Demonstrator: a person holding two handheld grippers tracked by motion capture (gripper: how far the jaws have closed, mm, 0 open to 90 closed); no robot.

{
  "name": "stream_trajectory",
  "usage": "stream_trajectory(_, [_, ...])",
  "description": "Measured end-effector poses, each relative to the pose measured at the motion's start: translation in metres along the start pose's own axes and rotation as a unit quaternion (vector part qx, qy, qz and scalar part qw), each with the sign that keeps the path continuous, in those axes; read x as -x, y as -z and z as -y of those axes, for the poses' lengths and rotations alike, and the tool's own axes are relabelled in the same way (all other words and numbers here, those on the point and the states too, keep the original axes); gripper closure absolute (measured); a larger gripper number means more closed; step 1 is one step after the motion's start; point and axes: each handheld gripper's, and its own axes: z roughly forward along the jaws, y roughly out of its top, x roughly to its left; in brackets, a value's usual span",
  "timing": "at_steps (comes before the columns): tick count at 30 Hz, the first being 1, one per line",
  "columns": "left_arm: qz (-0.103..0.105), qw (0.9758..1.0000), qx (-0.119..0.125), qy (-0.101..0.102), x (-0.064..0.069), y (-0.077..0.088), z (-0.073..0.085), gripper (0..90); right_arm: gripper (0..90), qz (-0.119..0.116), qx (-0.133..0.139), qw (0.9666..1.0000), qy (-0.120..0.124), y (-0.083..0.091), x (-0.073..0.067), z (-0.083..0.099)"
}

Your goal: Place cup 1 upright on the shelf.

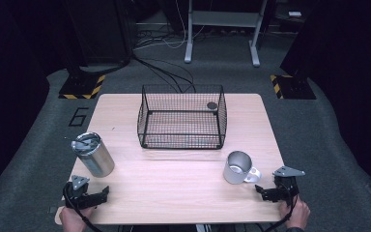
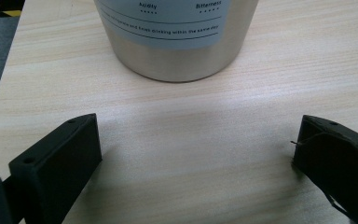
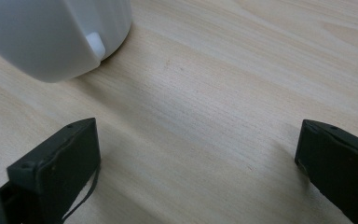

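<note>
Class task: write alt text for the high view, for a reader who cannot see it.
A wire basket sits mid-table. A steel tumbler stands near the left tongs, a metal mug near the right tongs. Both tongs are open, holding nothing.

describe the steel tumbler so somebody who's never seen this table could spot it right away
On the wooden table, look left of the black wire basket, near the left edge. The steel tumbler stands just beyond the open left gripper. Unlike the white mug at the right, it is taller, has no handle, wears a lid and carries a printed label.
</note>
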Motion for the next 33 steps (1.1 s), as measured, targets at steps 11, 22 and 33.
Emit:
stream_trajectory(11, [0.004, 1.0000, -0.005, 0.000, 0.000, -0.001, -0.002, 0.1, 0.0, 0.000, 0.000, 1.0000, -0.001, 0.000, 0.000, 0.000])
stream_trajectory(22, [0.035, 0.9986, 0.027, 0.031, -0.007, 0.008, -0.003, 0.1, 0.0, 0.001, -0.001, 1.0000, -0.004, 0.000, -0.001, 0.000])
stream_trajectory(33, [0.030, 0.9947, 0.084, 0.051, -0.005, 0.029, -0.028, 0.0, 0.0, 0.001, 0.000, 1.0000, -0.002, 0.000, 0.000, 0.000])
